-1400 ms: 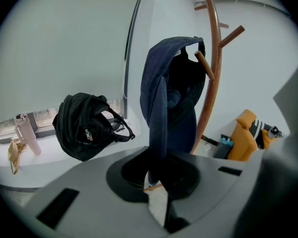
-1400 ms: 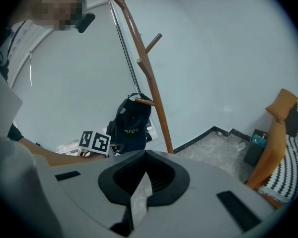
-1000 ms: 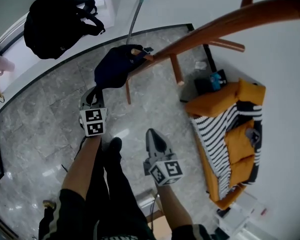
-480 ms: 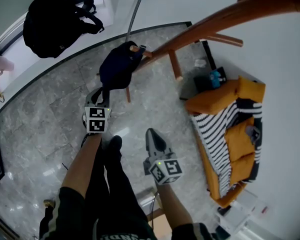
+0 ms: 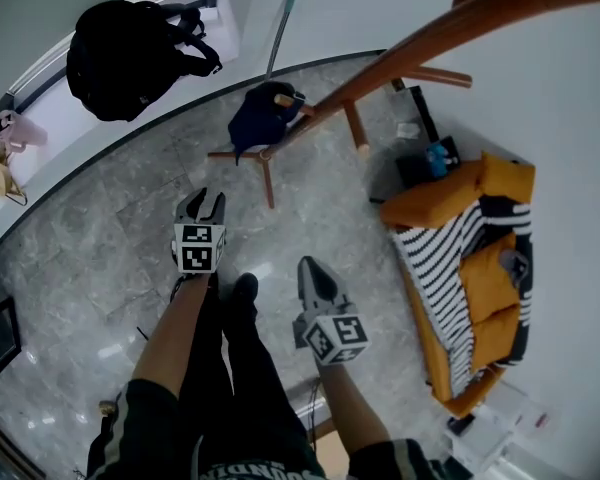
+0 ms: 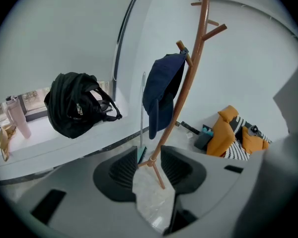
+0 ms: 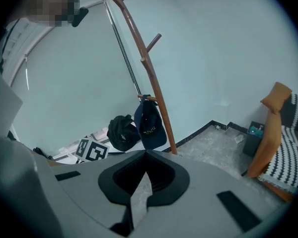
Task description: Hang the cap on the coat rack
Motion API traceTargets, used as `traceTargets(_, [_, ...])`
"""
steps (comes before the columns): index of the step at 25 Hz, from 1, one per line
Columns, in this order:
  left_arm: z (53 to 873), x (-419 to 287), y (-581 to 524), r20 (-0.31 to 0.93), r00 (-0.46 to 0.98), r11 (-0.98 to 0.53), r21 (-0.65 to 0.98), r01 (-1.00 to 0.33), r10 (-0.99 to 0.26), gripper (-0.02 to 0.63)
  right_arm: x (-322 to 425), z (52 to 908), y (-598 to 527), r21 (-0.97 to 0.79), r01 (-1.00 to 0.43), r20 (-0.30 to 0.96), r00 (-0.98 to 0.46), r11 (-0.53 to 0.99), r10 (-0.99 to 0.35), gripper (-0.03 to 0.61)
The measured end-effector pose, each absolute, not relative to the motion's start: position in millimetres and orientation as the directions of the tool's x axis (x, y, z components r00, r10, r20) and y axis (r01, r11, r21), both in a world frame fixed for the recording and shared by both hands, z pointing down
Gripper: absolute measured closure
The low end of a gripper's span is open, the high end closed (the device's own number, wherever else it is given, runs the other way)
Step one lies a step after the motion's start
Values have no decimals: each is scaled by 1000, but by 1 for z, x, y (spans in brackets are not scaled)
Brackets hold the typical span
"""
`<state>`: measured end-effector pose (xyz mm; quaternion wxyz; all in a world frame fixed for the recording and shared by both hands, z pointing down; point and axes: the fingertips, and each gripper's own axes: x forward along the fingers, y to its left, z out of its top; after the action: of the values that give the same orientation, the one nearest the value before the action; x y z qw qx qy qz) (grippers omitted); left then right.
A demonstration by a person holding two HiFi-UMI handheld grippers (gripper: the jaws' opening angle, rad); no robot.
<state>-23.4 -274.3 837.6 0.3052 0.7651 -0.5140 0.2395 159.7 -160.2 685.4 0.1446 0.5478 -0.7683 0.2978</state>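
Cap [image 5: 265,118] hangs on the coat rack [image 5: 410,48], apart from both grippers.
It droops from a peg, ahead of the nearer left gripper [image 5: 202,204], whose jaws are opening on nothing; the right gripper [image 5: 309,266] is clenched and empty.

The person wears a black short-sleeved top [image 5: 140,418] with pale stripes down the left sleeve and pale print on the front, black trousers [image 5: 242,368] and a black shoe [image 5: 244,288]

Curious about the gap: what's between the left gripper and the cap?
Head view: just floor and a rack leg before the cap. The left gripper's jaws are opening, holding nothing.
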Motion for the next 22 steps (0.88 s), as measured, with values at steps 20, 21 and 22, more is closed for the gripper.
traceTargets(20, [657,-18,-237,547,486,-447,215,-869,-682,612,132,570,-184,-290,-915,390,-382,282,-838,580])
traceTargets(21, [644,-15,-237,537,494,-461,208,-863,-684,612,134,560,-187,-284,-915,376,-381,286,-844,580])
traceTargets(22, [630,-13,-237,526,501,-472,201,-858,-687,612,135,550,-188,-279,-915,362,-381,291,-851,580])
